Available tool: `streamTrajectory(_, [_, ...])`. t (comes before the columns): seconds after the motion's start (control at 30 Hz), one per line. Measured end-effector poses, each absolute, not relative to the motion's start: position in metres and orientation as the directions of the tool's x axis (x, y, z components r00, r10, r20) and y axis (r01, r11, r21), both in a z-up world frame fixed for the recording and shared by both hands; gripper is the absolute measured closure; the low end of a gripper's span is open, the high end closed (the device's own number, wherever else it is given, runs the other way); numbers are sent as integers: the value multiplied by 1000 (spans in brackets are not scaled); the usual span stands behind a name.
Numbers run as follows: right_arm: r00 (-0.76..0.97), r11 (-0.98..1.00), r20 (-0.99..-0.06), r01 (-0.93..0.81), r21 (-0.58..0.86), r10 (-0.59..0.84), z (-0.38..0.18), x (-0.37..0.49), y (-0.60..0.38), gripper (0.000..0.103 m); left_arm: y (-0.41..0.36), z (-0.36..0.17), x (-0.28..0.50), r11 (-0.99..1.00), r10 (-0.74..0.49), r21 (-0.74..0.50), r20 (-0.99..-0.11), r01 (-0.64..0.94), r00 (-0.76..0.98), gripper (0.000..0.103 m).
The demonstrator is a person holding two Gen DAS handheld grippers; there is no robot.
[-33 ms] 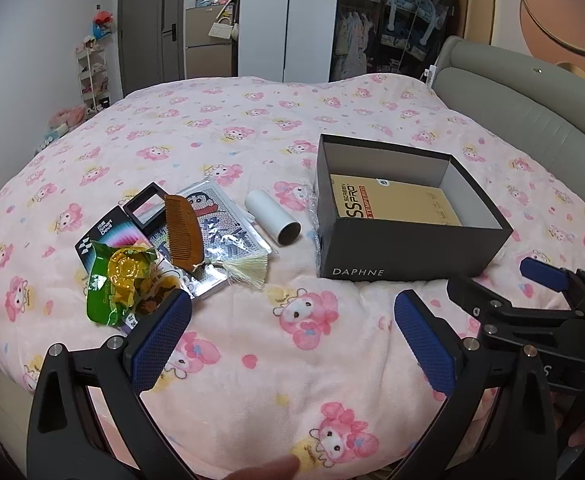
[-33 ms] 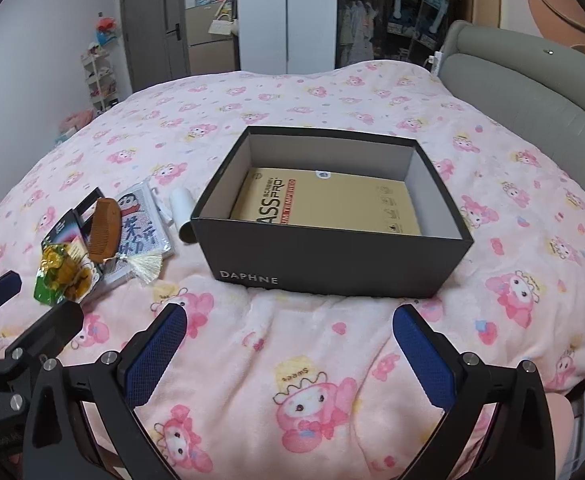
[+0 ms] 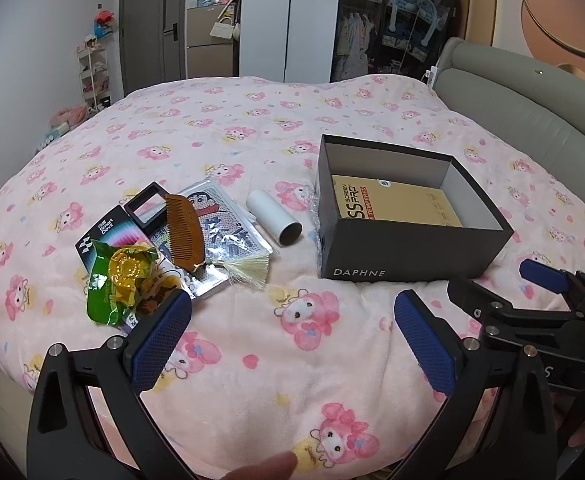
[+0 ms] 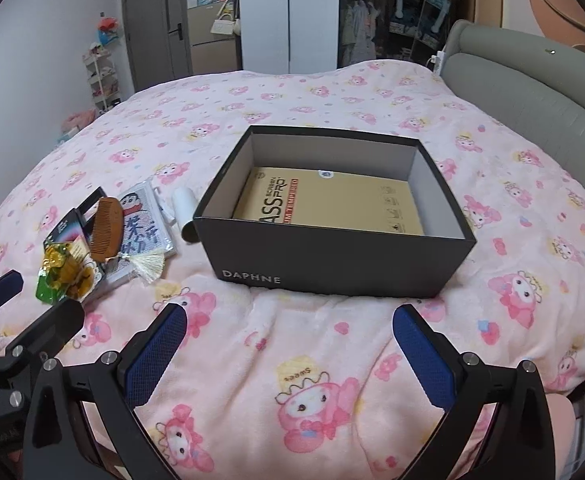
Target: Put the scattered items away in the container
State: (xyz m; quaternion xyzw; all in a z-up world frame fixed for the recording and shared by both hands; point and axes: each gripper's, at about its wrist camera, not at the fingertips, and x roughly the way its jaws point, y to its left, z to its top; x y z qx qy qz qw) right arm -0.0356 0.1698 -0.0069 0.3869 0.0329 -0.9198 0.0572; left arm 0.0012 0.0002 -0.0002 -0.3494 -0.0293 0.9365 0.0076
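Note:
A black box marked DAPHNE (image 3: 404, 256) (image 4: 332, 258) stands open on the pink bed, with a flat yellow packet (image 4: 332, 204) lying inside. Left of it lie a white roll (image 3: 274, 218), a brown comb with a tassel (image 3: 184, 232), a cartoon sachet (image 3: 220, 228), a green and yellow snack packet (image 3: 120, 280), a dark card (image 3: 104, 236) and a small black case (image 3: 148, 208). My left gripper (image 3: 292, 340) is open and empty above the bedspread in front of the items. My right gripper (image 4: 288, 348) is open and empty in front of the box.
A grey padded headboard (image 3: 532, 112) rises at the right. Wardrobes and a door (image 3: 152, 28) stand beyond the far edge of the bed. The bed's near edge runs just under both grippers. The right gripper also shows at the right of the left wrist view (image 3: 532, 296).

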Motion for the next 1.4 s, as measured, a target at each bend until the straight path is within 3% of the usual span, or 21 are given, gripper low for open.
streamTrajectory(0.2, [-697,-990,-714,139,-35,-73,-11,-29,153,0,-11,-6,-4,-993,52,-111,-685,33,-726,1])
streamTrajectory(0.77, [-566,-943,-780,318,94,-268,-32,-68,122,0,-86,-39,-11,-960,55,-233,-696,153,-715,1])
streamTrajectory(0.93, [-538,-905,-772,411,110,-338,-28,-85,83,0,-121,-51,-15,-933,33,-275,-708,232,-706,6])
streamTrajectory(1.03, [-529,-880,-765,463,104,-368,-28,-95,53,14,-149,-56,-14,-896,22,-327,-709,300,-705,10])
streamTrajectory(1.2, [-476,-836,-784,539,99,-400,-40,-107,1,51,-184,-62,-13,-850,-28,-354,-708,389,-705,22])
streamTrajectory(1.3, [-438,-807,-794,580,111,-423,-47,-111,-25,62,-204,-68,-18,-817,-48,-372,-718,441,-694,35])
streamTrajectory(1.4, [-413,-786,-786,601,144,-460,-47,-115,-43,65,-217,-78,-20,-783,-41,-404,-724,472,-689,39])
